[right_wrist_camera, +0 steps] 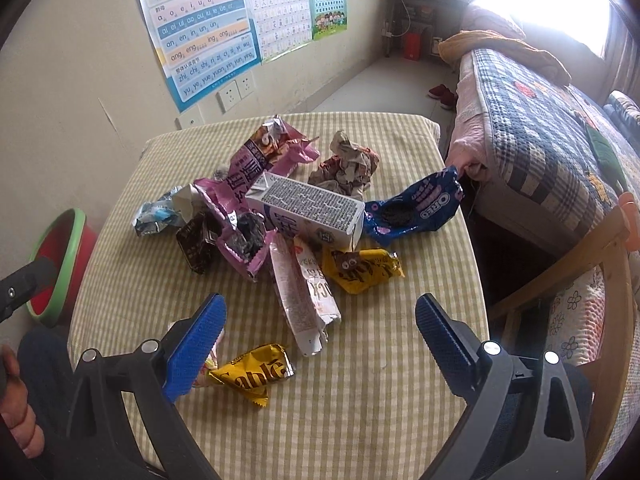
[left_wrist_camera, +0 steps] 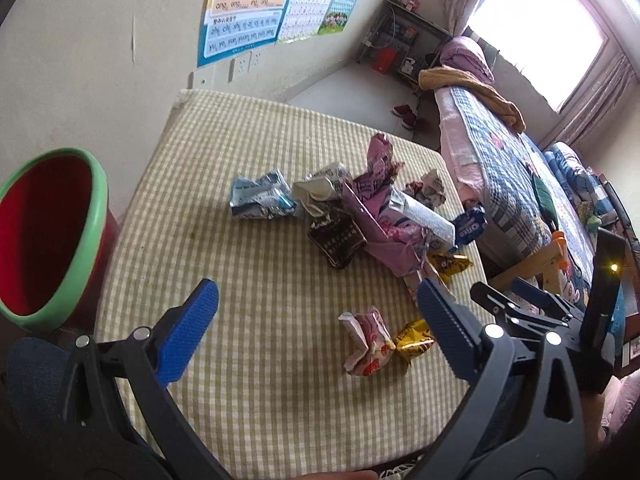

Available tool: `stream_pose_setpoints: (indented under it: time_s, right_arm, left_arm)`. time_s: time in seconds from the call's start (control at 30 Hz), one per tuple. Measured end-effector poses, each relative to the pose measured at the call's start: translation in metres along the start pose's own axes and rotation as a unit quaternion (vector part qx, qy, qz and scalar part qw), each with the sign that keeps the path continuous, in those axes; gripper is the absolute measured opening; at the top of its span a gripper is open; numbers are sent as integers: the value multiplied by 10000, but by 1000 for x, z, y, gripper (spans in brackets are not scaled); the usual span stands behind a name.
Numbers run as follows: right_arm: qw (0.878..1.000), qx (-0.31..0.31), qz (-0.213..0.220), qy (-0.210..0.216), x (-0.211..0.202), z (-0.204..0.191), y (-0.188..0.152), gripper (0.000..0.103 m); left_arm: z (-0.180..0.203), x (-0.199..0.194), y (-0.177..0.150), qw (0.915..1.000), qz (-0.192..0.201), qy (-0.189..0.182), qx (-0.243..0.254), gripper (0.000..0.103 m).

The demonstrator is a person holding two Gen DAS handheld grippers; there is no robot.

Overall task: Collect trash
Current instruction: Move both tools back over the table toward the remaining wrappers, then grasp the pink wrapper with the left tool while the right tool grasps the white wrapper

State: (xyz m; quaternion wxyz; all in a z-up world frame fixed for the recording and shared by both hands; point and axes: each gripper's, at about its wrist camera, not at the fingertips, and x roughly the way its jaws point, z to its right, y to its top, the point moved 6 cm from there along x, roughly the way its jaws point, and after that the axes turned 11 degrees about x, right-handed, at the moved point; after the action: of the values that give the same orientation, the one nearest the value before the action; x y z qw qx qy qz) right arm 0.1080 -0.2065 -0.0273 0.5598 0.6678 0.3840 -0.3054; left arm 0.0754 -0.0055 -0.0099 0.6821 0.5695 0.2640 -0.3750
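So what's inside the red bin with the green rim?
The left wrist view looks into the red bin: only bare red inner wall shows, with no trash visible. Its bottom is hidden beyond the rim, so I can't confirm it is empty. The wrappers all lie on the table.

Counter [right_wrist_camera: 360, 420] cloth: yellow-green and white gingham. Milk carton [right_wrist_camera: 308, 210] white with grey print. Beside carton: blue Oreo wrapper [right_wrist_camera: 416, 206], purple snack bag [right_wrist_camera: 244, 168], dark brown wrapper [right_wrist_camera: 196, 246], yellow wrapper [right_wrist_camera: 362, 268]. Nearer than carton: gold-yellow Sablé wrapper [right_wrist_camera: 252, 372], pink-white crumpled pack [left_wrist_camera: 366, 340]. Bin [left_wrist_camera: 52, 232] left of carton: red inside, green rim. Left hand-held gripper [left_wrist_camera: 316, 334] and right hand-held gripper [right_wrist_camera: 320, 346]: blue pads, black frames. Bed quilt [right_wrist_camera: 536, 128] blue-white plaid.
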Motion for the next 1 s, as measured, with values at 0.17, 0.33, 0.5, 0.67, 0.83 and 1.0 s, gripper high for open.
stream_pose_setpoints:
  time_s: [0.17, 0.33, 0.5, 0.67, 0.83, 1.0]
  right_arm:
    - [9997, 90, -233, -2, 21, 8, -6, 89]
    - [9987, 134, -491, 62, 40, 12, -10, 81]
    - [9964, 167, -795, 250, 56, 10, -15, 69]
    - [9946, 190, -972, 324, 68, 10, -19, 63]
    - [9931, 226, -1077, 404, 76, 11, -19, 55]
    - [9921, 110, -1160, 471, 82, 6, -24, 40]
  left_arm:
    - [14, 36, -26, 9980, -553, -294, -33, 97]
    - [31, 65, -44, 9933, -969, -631, 40, 95]
    - [48, 86, -55, 9885, -1258, -798, 263, 84]
    - [59, 101, -57, 9860, -1398, -855, 301, 72]
    - [58, 110, -59, 9844, -1469, -953, 185, 55]
    - [56, 111, -61, 9842, -1450, -1014, 76, 39]
